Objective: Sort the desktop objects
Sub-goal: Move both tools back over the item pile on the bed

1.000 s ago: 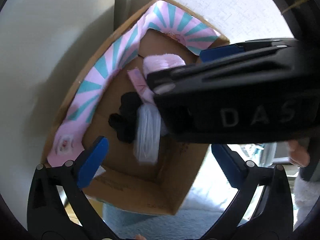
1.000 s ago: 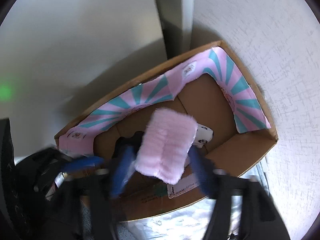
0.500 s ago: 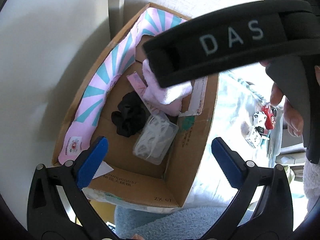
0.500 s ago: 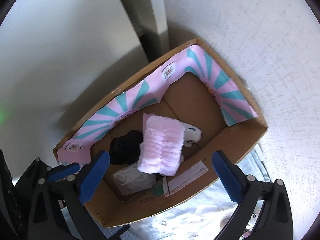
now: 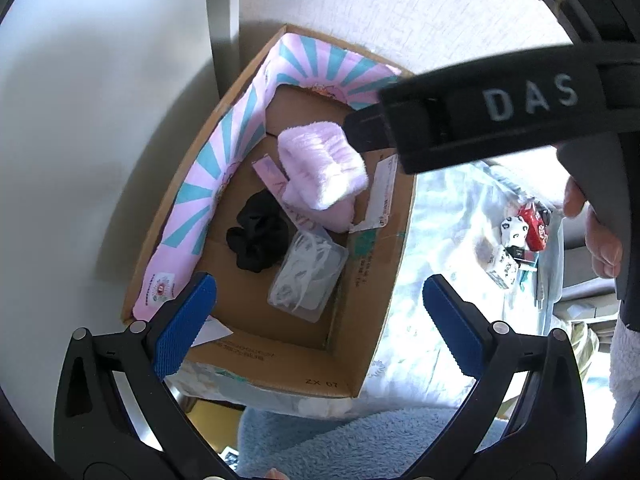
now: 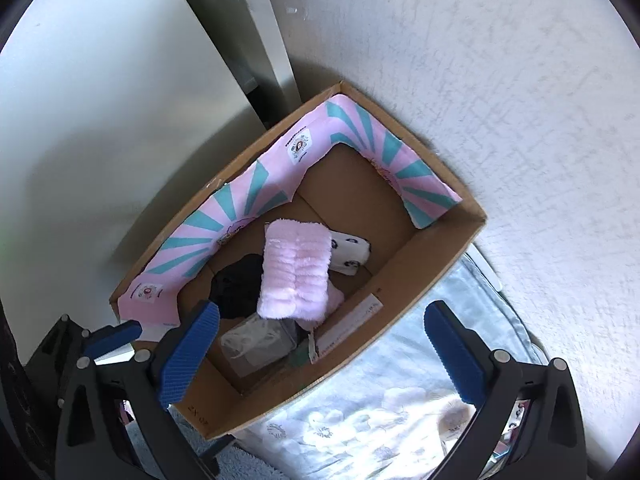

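Observation:
An open cardboard box [image 5: 360, 364] [image 6: 440, 248] with a pink-and-teal lining stands against the wall. Inside lie a fluffy pink cloth [image 5: 324, 166] [image 6: 296, 276], a black scrunchie [image 5: 258, 236] [image 6: 236, 284], a clear bag of white cord [image 5: 308, 276] [image 6: 256, 344] and a white patterned item [image 6: 350, 254]. My left gripper [image 5: 320, 324] is open and empty above the box's near edge. My right gripper [image 6: 320, 356] is open and empty above the box; its black body crosses the left wrist view at upper right.
The box sits on a floral sheet [image 6: 380, 412]. A blue fluffy towel [image 5: 360, 440] lies below it. Small objects, a red one [image 5: 534, 222] and white patterned ones [image 5: 514, 232], lie on the sheet to the right. Walls stand behind the box.
My right gripper opened and let the pink cloth drop into the box, then drew up and back. The left gripper stayed open and shifted slightly.

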Motion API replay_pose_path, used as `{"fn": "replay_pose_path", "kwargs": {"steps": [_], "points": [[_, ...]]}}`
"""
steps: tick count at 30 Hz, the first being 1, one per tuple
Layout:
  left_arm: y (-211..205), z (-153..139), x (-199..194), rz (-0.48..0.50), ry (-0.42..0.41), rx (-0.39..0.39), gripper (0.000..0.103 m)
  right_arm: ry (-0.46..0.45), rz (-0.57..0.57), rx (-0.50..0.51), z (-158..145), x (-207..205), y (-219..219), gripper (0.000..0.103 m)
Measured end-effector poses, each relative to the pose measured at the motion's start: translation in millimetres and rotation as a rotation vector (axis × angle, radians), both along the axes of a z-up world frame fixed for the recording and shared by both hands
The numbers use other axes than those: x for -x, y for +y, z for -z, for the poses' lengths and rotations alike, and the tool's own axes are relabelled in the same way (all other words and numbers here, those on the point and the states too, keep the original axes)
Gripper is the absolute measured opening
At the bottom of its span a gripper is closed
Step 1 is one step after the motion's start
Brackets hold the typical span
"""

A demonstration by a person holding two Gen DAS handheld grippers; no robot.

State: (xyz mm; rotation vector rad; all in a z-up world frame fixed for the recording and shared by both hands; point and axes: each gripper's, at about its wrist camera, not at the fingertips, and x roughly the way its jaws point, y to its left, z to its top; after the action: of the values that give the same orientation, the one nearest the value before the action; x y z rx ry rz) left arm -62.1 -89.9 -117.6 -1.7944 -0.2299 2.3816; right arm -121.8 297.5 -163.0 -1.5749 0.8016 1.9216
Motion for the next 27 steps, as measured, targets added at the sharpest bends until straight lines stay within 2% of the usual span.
{"fn": "replay_pose_path", "kwargs": {"steps": [7, 12, 22, 27], "points": [[10.5, -18.0, -3.3, 0.039, 0.039, 0.018, 0.103, 0.026, 0.057, -0.059, -29.8, -32.3, 3.8, 0.102], [38.5, -29.9, -2.8, 0.129, 0.065, 0.021, 0.103, 0.044, 0.114, -0.067, -44.7, -71.9, 6.2, 0.102], [116.7, -42.5, -8.2, 0.329, 0.092, -0.029, 0.103, 0.086, 0.266, -0.064, -65.6, -181.0, -6.9, 0.102], [159.8, -36.8, -8.1, 0.404, 0.047, -0.033, 0.103, 0.062, 0.344, -0.068, -72.8, -244.7, -15.3, 0.102]]}}
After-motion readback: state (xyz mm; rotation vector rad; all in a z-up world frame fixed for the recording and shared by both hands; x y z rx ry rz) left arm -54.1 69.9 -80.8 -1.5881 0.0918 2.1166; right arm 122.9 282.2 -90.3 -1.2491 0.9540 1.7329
